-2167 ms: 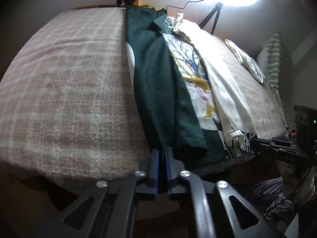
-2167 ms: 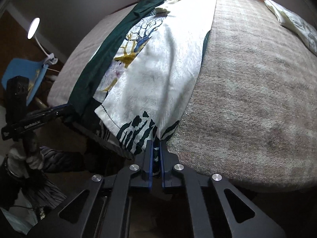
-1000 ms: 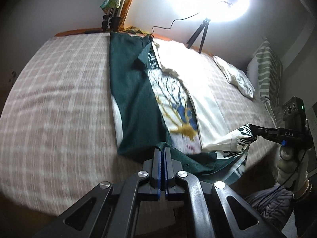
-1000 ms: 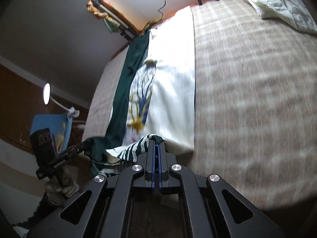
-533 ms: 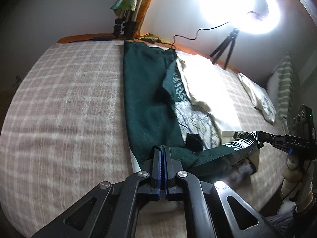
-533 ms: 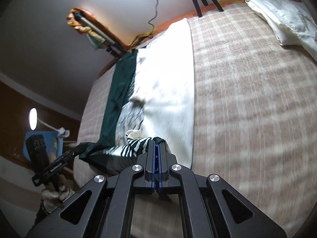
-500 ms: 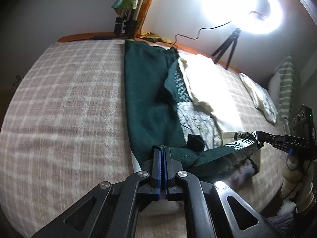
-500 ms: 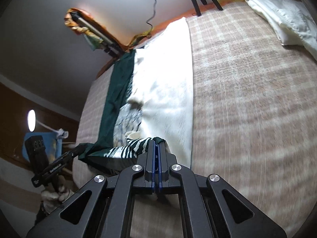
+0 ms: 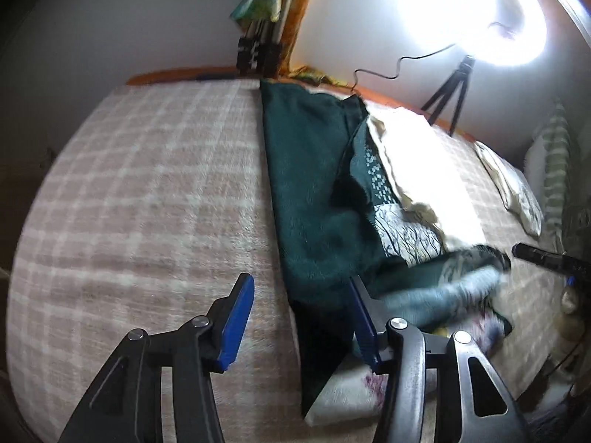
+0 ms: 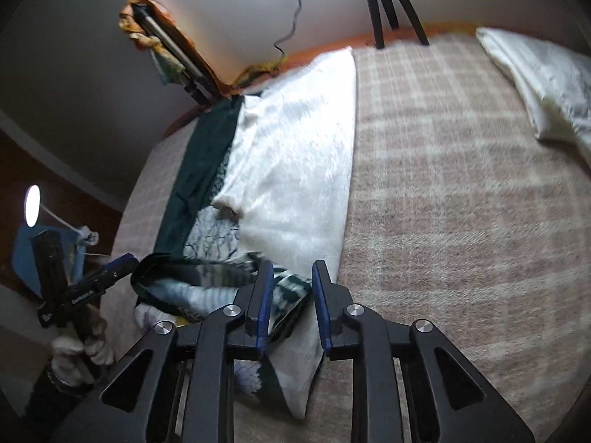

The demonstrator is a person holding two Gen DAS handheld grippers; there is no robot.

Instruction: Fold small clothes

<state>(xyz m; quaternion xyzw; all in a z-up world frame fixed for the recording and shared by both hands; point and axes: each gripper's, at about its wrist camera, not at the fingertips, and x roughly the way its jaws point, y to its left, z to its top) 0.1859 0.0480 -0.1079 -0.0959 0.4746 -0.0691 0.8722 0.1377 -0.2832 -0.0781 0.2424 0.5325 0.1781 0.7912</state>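
A long dark green and cream printed garment point(image 9: 314, 199) lies lengthwise on the plaid bed; it also shows in the right wrist view point(image 10: 295, 184). Its near hem is folded up over the rest and is dropping, blurred, in a loose roll point(image 9: 443, 280) point(image 10: 199, 277). My left gripper point(image 9: 301, 317) is open just above the bed at the garment's left edge, holding nothing. My right gripper point(image 10: 290, 295) is open over the garment's right corner, with the cloth loose between its fingers. Each gripper shows from the side in the other's view point(image 10: 114, 265) point(image 9: 543, 254).
The plaid blanket point(image 9: 147, 203) covers the bed. A ring light on a tripod point(image 9: 450, 92) stands at the far edge beside a second tripod point(image 9: 258, 51). A folded cream cloth point(image 10: 539, 81) and a striped pillow point(image 9: 554, 170) lie at the right. A desk lamp point(image 10: 33, 205) stands left of the bed.
Both grippers carried the near hem up the bed over the garment, then opened and let it go. The hem is falling onto the cloth below.
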